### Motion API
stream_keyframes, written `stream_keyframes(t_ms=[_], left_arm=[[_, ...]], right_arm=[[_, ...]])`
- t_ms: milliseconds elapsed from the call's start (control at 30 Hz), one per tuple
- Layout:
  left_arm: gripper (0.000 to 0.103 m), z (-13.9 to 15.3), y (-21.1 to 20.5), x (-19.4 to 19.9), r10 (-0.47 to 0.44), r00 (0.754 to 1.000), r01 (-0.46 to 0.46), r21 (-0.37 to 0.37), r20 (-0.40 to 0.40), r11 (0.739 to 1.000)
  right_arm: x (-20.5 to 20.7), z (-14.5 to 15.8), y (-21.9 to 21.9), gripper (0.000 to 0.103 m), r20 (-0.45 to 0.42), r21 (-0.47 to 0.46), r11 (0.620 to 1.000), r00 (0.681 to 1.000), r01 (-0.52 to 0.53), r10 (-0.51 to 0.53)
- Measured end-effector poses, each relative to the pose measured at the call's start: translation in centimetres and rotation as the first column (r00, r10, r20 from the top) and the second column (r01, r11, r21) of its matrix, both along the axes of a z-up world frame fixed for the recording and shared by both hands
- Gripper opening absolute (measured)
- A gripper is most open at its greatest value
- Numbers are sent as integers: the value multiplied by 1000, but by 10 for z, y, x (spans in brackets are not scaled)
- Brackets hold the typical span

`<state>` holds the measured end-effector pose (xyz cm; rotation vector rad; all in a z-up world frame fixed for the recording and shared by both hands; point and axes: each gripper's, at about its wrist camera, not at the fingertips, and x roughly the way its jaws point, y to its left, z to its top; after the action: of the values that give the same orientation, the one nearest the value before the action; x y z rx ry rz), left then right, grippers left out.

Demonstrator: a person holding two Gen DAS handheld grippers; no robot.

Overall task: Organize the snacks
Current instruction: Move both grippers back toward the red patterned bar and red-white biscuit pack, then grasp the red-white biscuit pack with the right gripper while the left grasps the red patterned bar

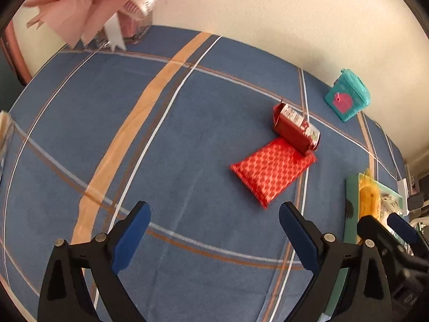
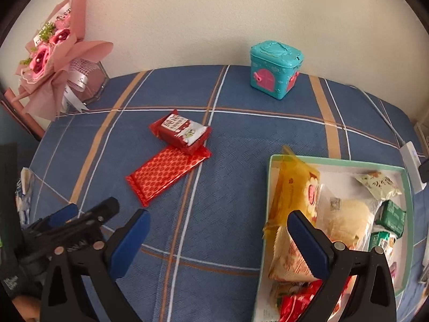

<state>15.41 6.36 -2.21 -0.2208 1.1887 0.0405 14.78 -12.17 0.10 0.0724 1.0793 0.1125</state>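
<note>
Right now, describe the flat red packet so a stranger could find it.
On the blue plaid cloth, left of the snack tray, two red snacks overlap. The flat packet lies underneath, patterned with small dots; the box on its far end is thicker, with a white label.

blue plaid tablecloth (image 2: 241, 139), red patterned snack packet (image 2: 163, 174), teal box (image 2: 273, 69).

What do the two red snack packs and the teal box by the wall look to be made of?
Patterned red pack: thin shiny foil or plastic film, crimped ends. Dark red pack leaning on it: glossy printed wrapper, likely plastic film. Teal box: looks like hard moulded plastic, smooth with raised details.
</note>
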Motion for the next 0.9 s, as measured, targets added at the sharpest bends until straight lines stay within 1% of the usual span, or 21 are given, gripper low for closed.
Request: stream_keyframes(t_ms=[100,200,267,333,433,533,600,733,900], left_arm=[[97,-4,0,6,-12,1000,12,19,11,1000],[97,-7,-2,10,-42,999,42,-5,29,999],[97,-9,-6,14,-59,998,59,3,37,998],[97,-11,-12,19,-96,994,95,22,47,995],[97,-15,-17,25,-129,990,129,14,56,992],[97,-20,-19,30,-139,988,140,-8,60,990],[97,-24,-20,34,-144,988,144,2,61,990],[97,-30,-22,40,-153,986,153,0,59,988],[97,-36,-21,45,-159,986,160,-8,51,987]], right_arm=[[9,-1,-8,103,7,23,1000,1000,11,-12],[18,-1,-12,103,2,14,1000,1000,5,-5],[26,-2,-14,103,-1,15,1000,1000,-3,3],[34,-4,-14,103,-6,25,1000,1000,-13,13],[49,-8,-11,103,-12,18,999,999,-38,38],[66,-14,-4,103,-21,27,998,998,-64,65],[77,-19,4,103,-25,25,996,996,-86,87],[97,-33,27,102,-40,-10,989,988,-150,149],[116,-47,47,101,-51,-33,980,980,-195,193]])
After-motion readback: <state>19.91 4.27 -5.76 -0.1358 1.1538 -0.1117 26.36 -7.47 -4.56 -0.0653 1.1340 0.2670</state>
